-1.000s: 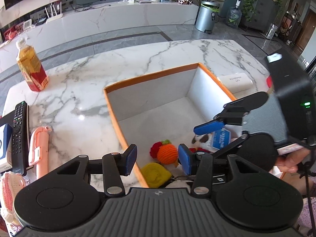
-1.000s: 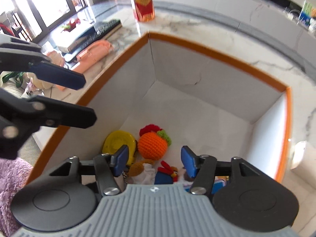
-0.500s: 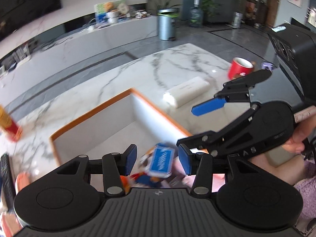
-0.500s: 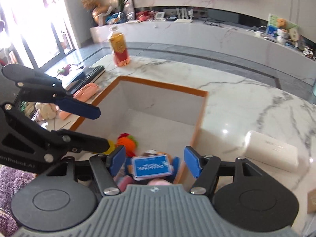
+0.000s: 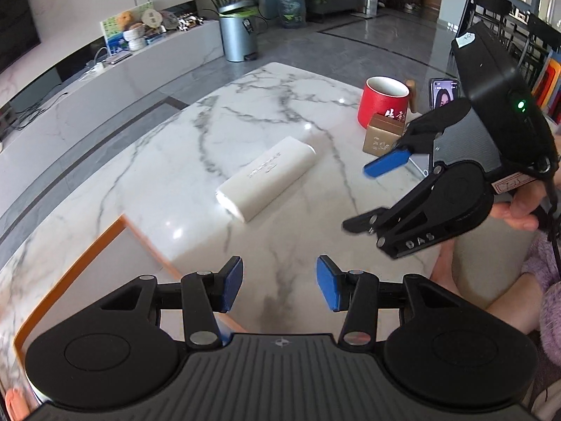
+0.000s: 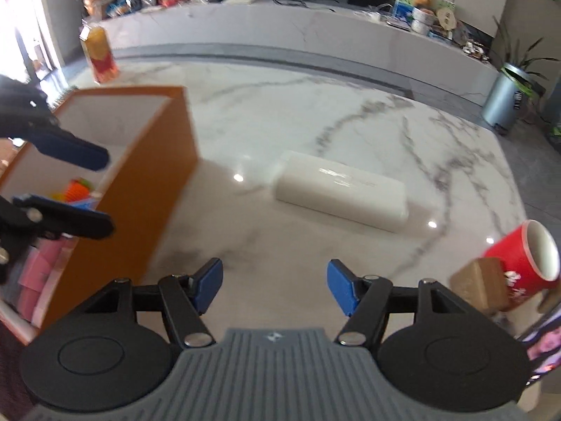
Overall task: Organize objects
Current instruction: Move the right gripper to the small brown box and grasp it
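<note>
My left gripper stands open and empty over the marble tabletop, just right of the orange-rimmed box. The right gripper is open too, with nothing between its blue pads. It hovers over bare marble beside the box's orange wall. A white oblong case lies flat ahead of both grippers. Inside the box an orange knitted toy shows. Each view catches the other tool: the right gripper held by a hand, the left gripper over the box.
A red mug stands at the right with a small gold box against it and a phone behind. A drink bottle stands beyond the box. The table's near edge runs by the person's arm.
Both grippers swung away from above the box's inside to the marble on its right, so the white case, mug and gold box came into view. The right jaws stand slightly wider.
</note>
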